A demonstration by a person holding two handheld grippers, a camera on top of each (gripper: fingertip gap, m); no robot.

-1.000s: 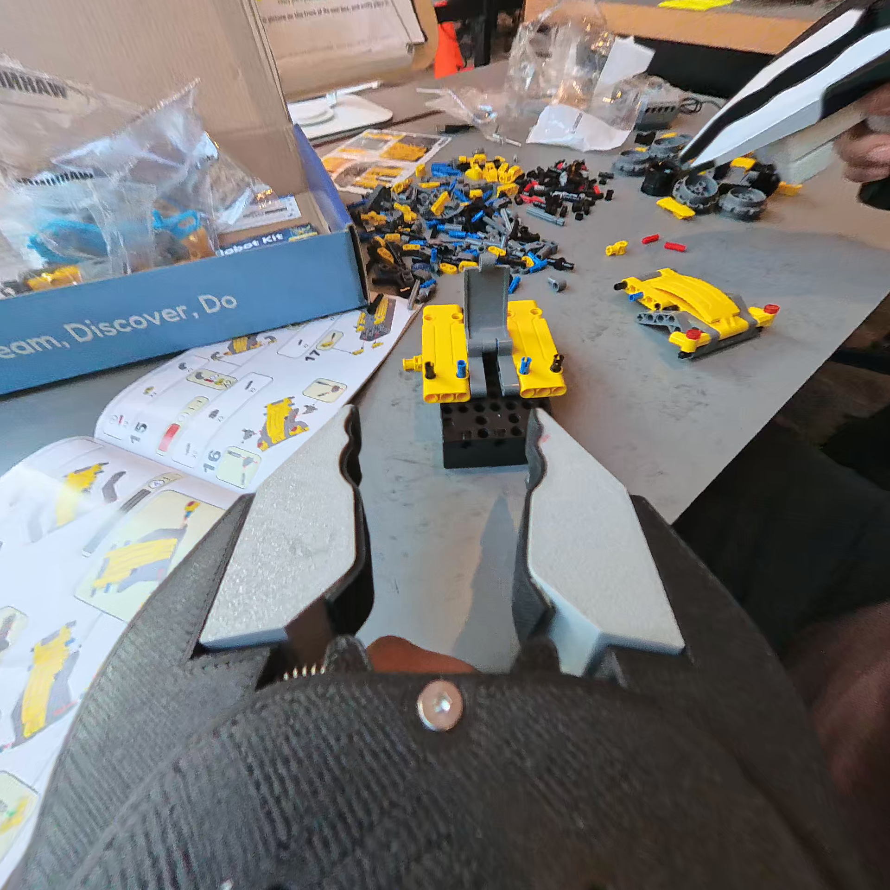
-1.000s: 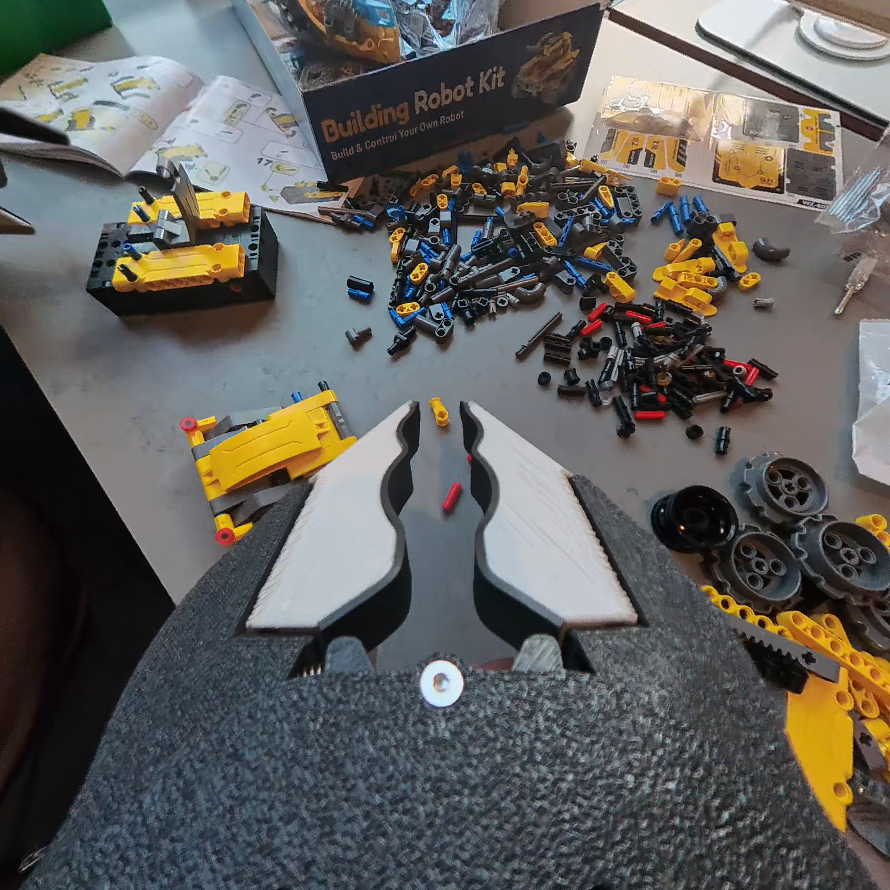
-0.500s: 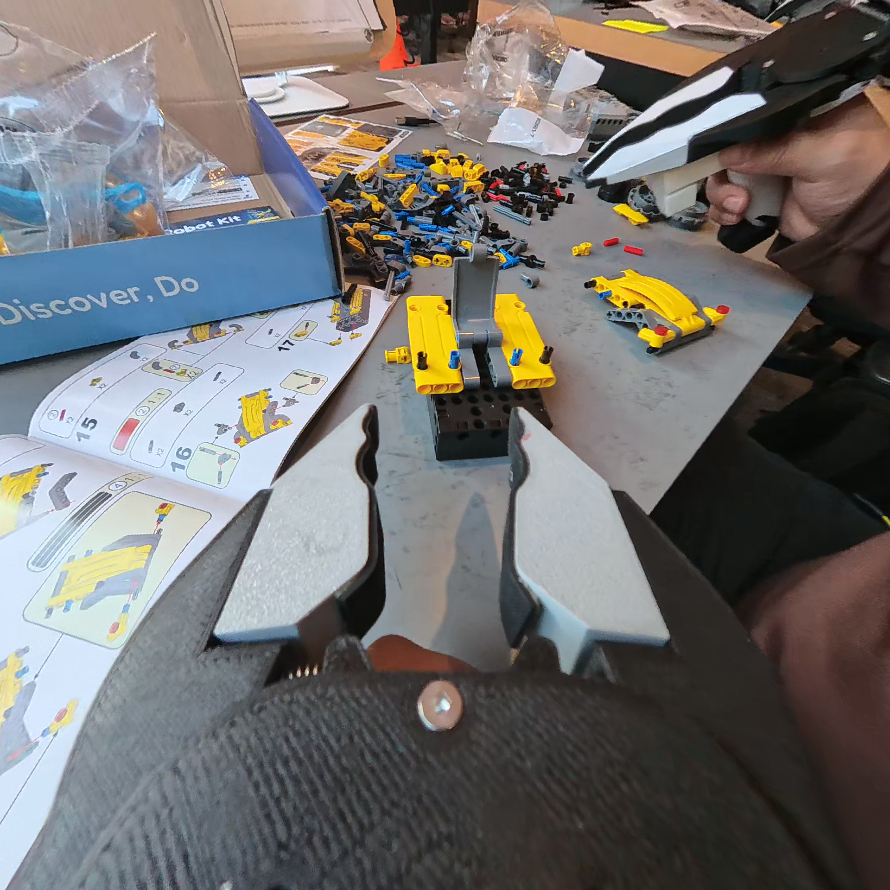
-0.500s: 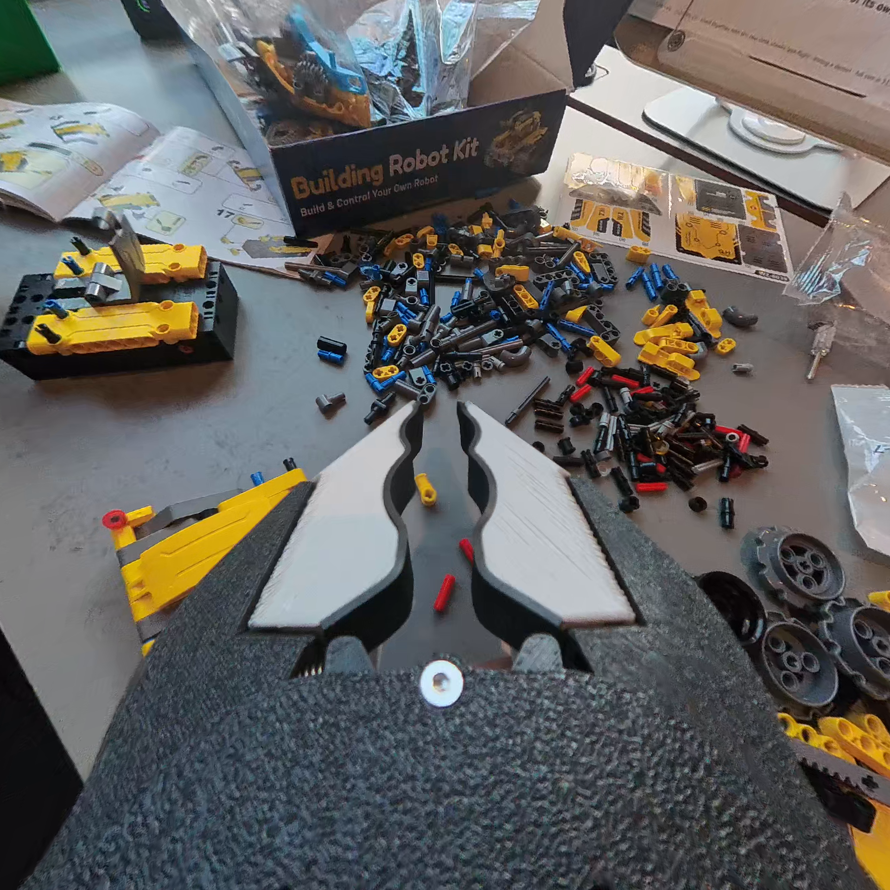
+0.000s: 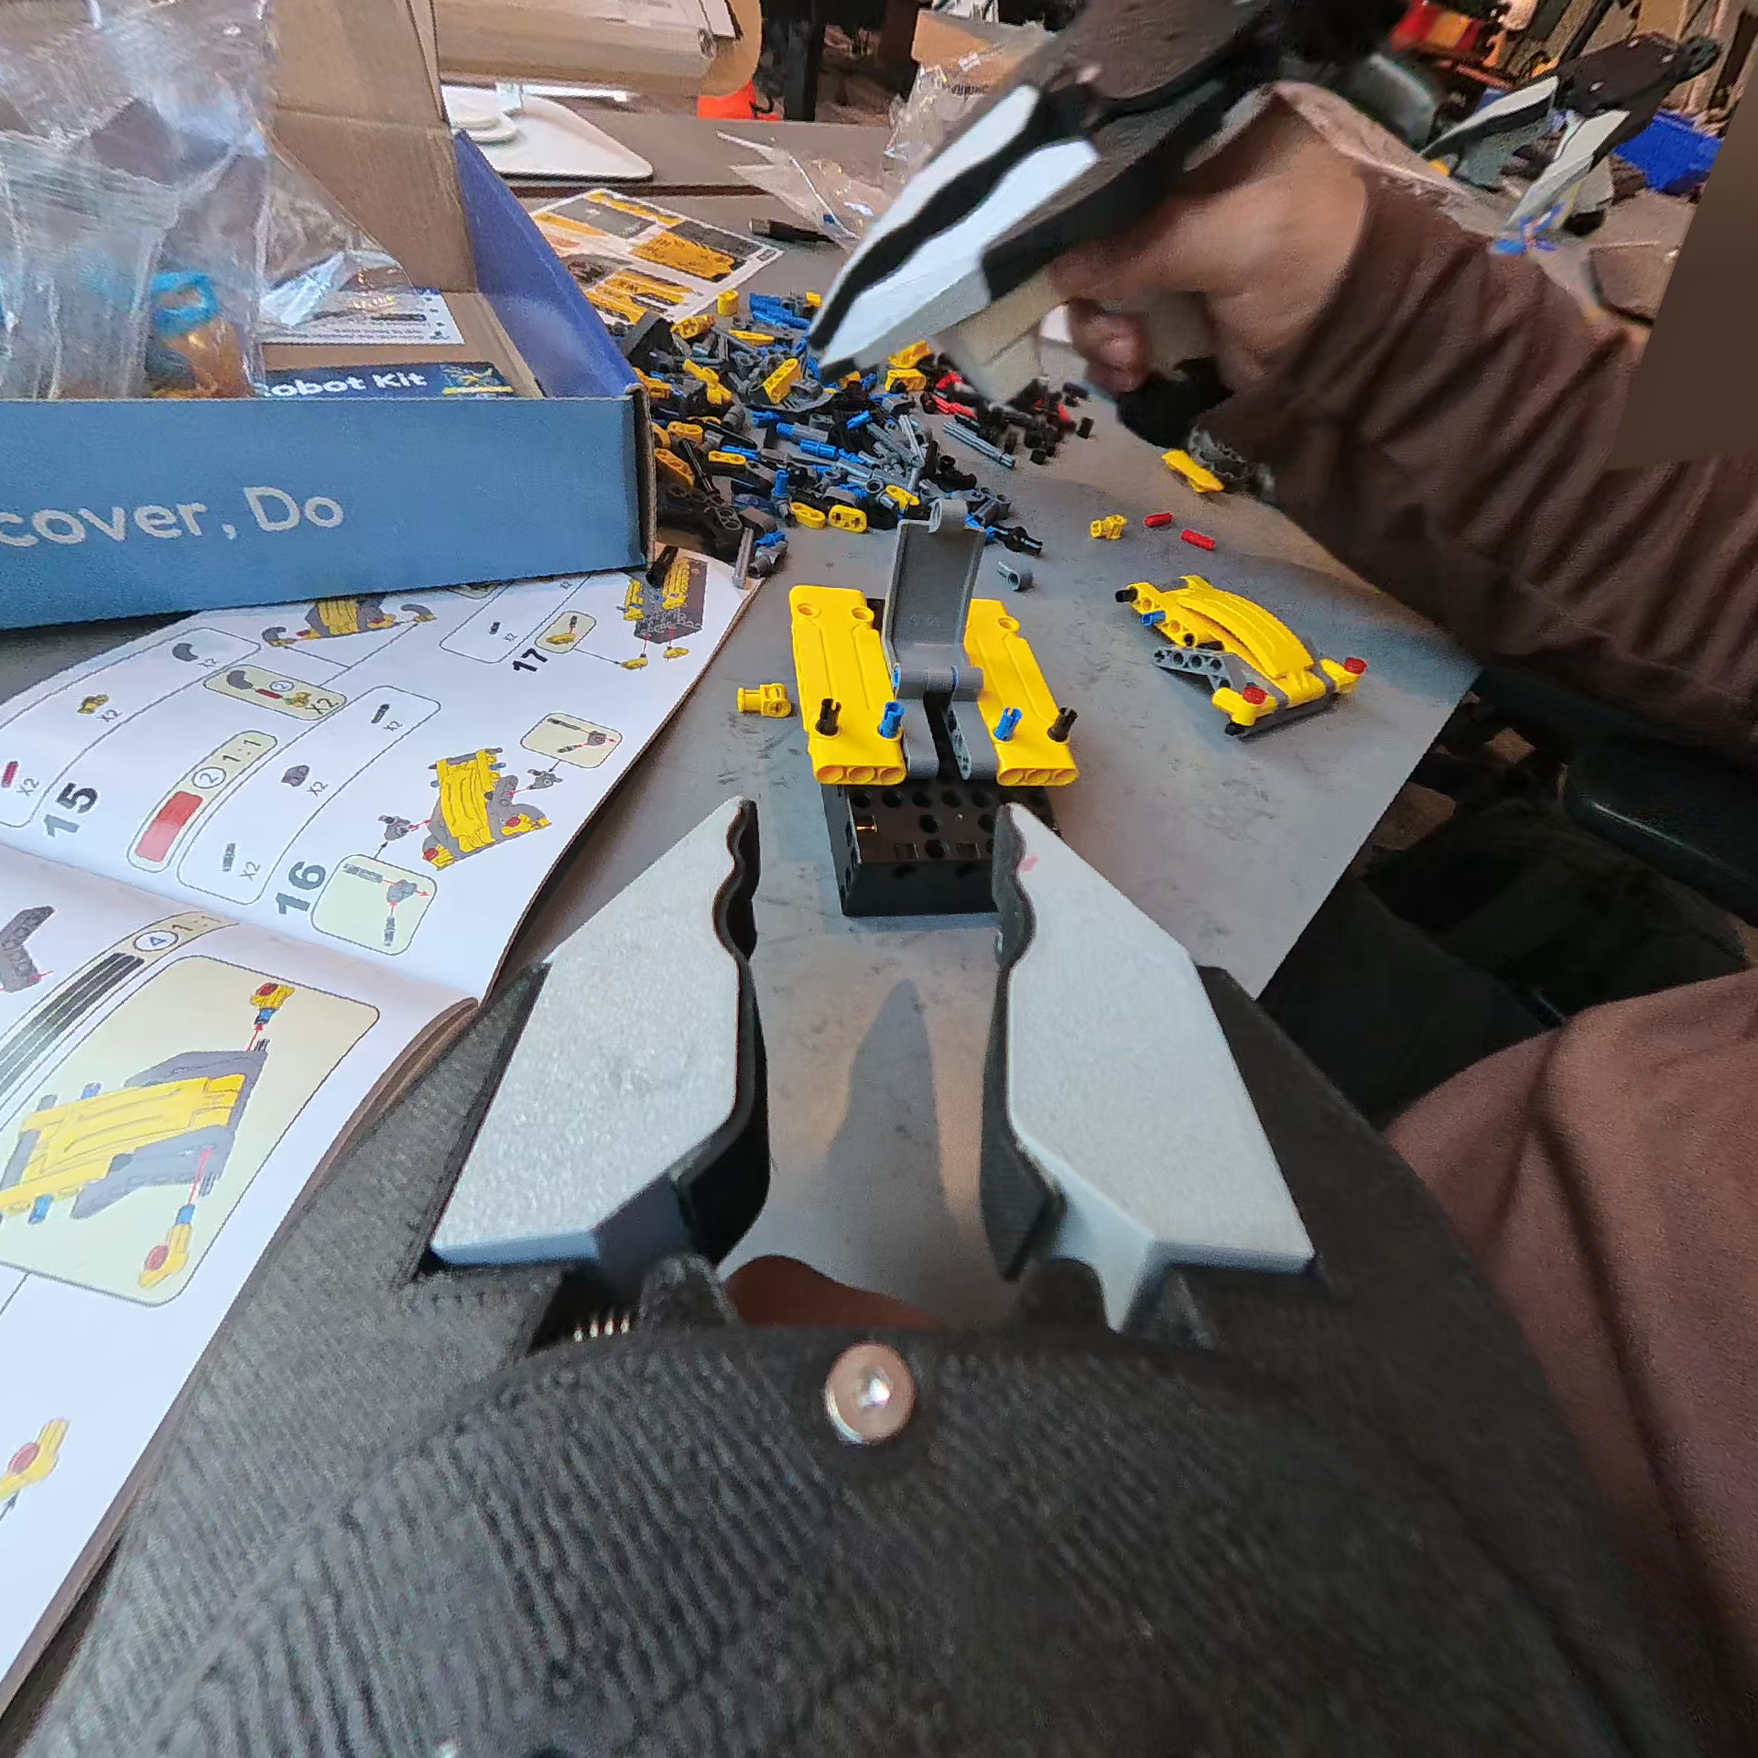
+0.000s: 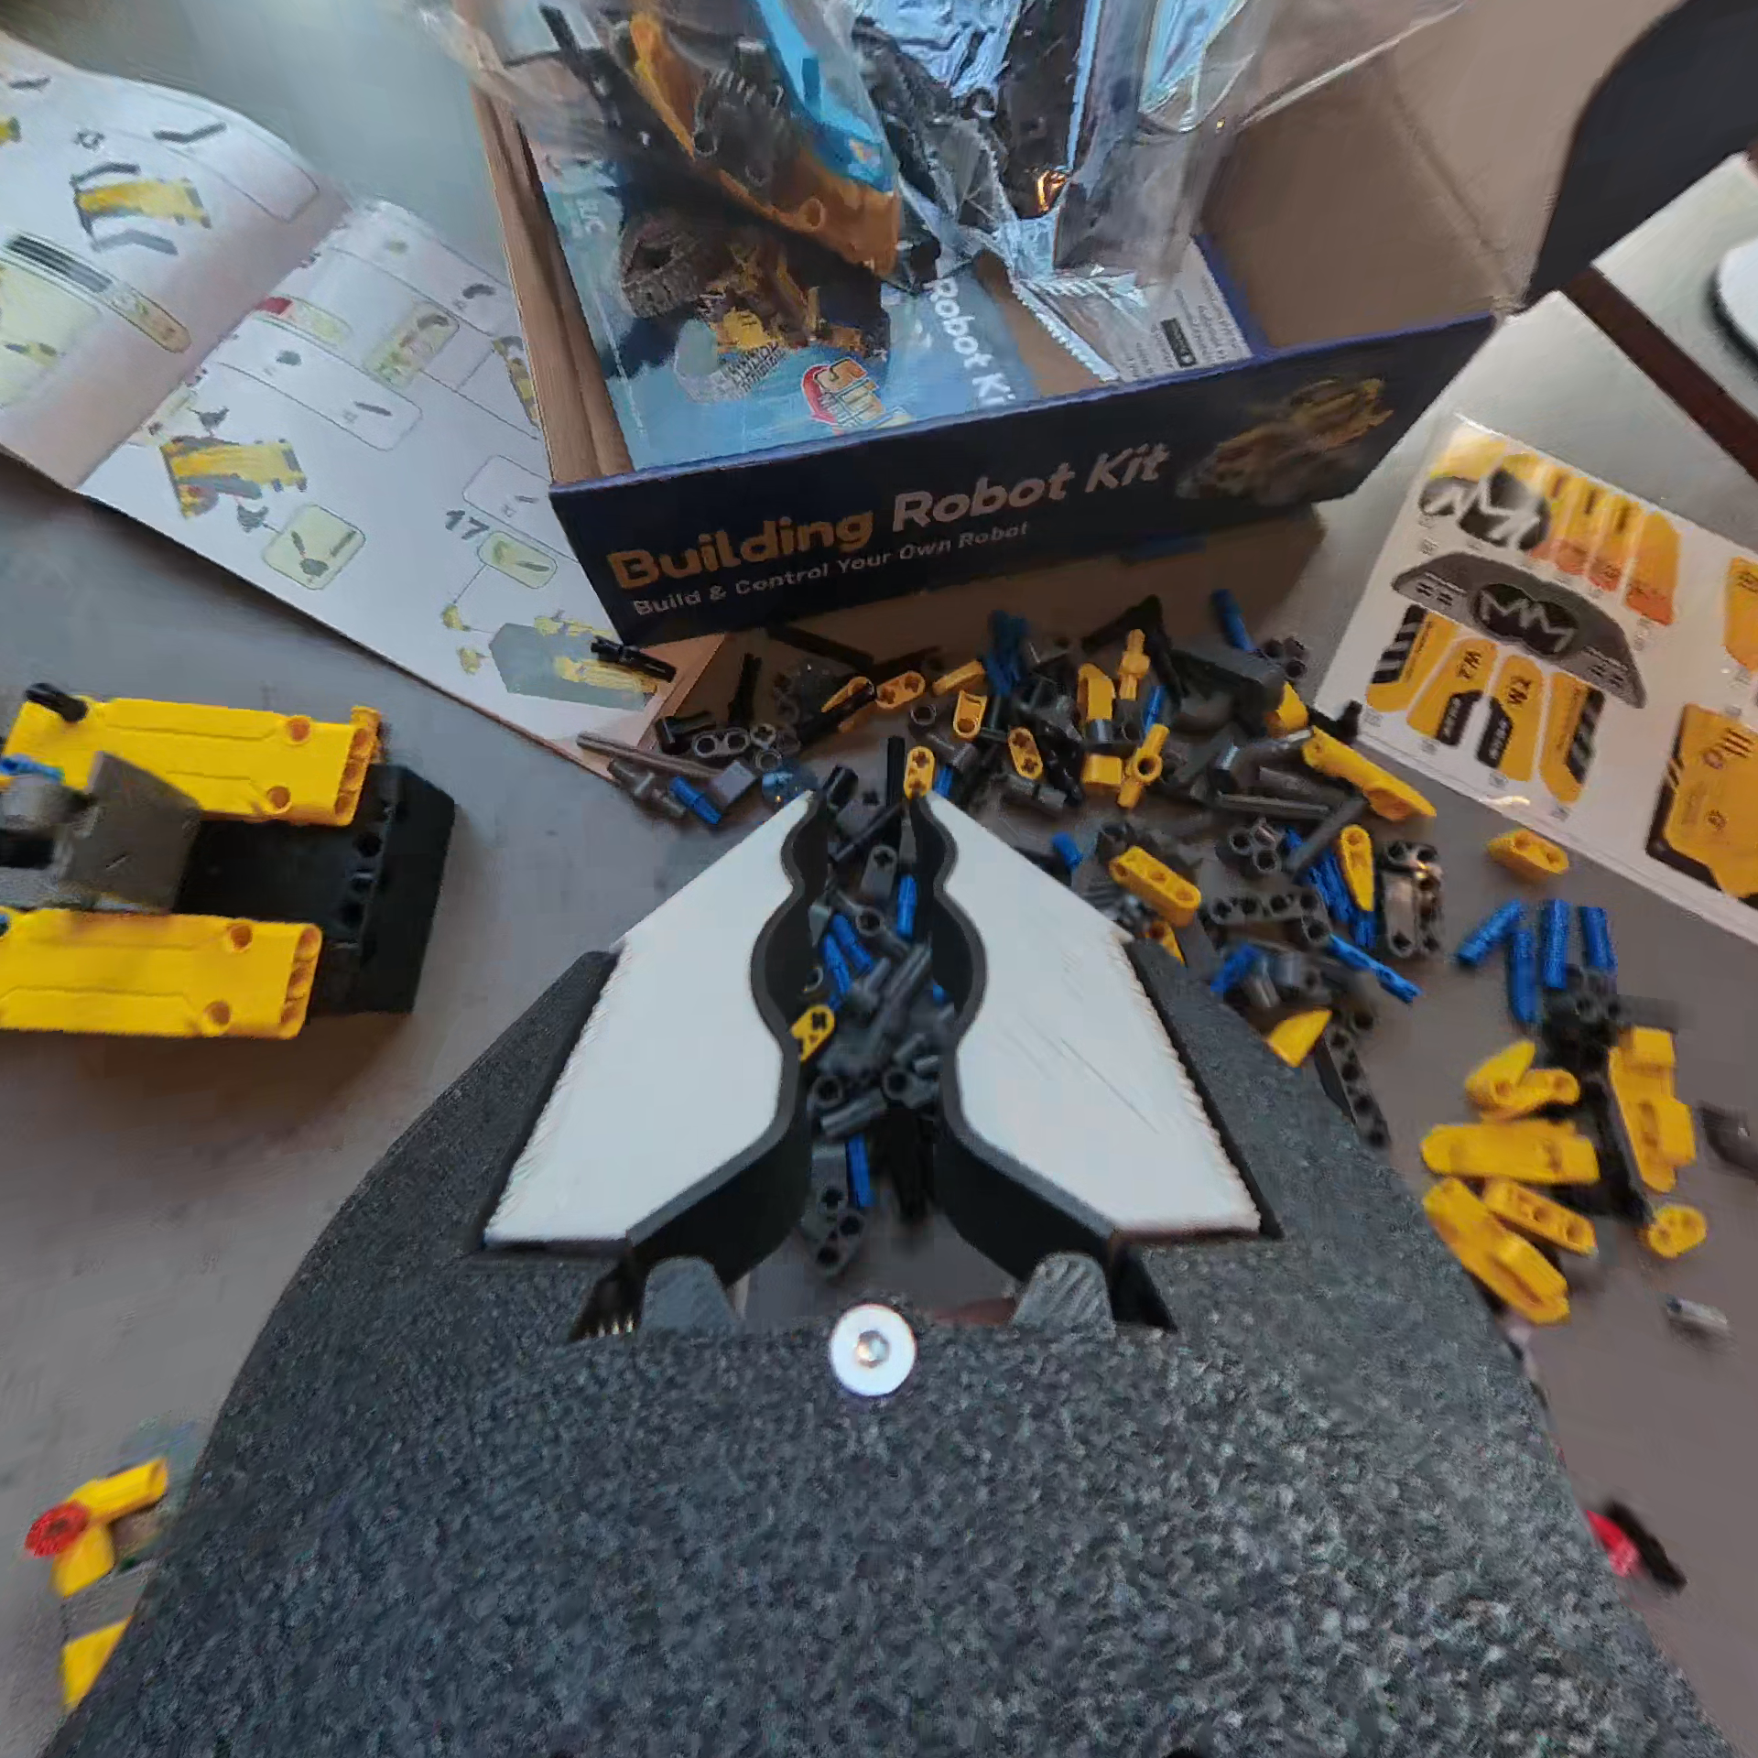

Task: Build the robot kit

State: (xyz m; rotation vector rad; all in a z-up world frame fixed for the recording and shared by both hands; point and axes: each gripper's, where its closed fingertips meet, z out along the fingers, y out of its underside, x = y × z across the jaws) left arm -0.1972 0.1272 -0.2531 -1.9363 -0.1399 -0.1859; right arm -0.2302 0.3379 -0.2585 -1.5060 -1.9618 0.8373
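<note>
The left claw (image 5: 875, 847) is hovering low at mid-frame, jaws standing apart and gripping nothing, just short of the black-and-yellow assembly (image 5: 927, 723) on the grey tabletop (image 5: 1189, 837). Upper centre, the right claw (image 6: 870, 809) is hanging over the pile of loose pieces (image 6: 1123, 818), jaws narrowly parted and holding nothing, with the blue box (image 6: 904, 533) beyond and the instruction booklet (image 5: 314, 780) lying left.

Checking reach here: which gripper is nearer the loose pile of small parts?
Right. The right gripper hovers directly over the parts pile, tips among the pieces. The left gripper sits farther back, by the black-and-yellow assembly, which lies between it and the pile.
</note>
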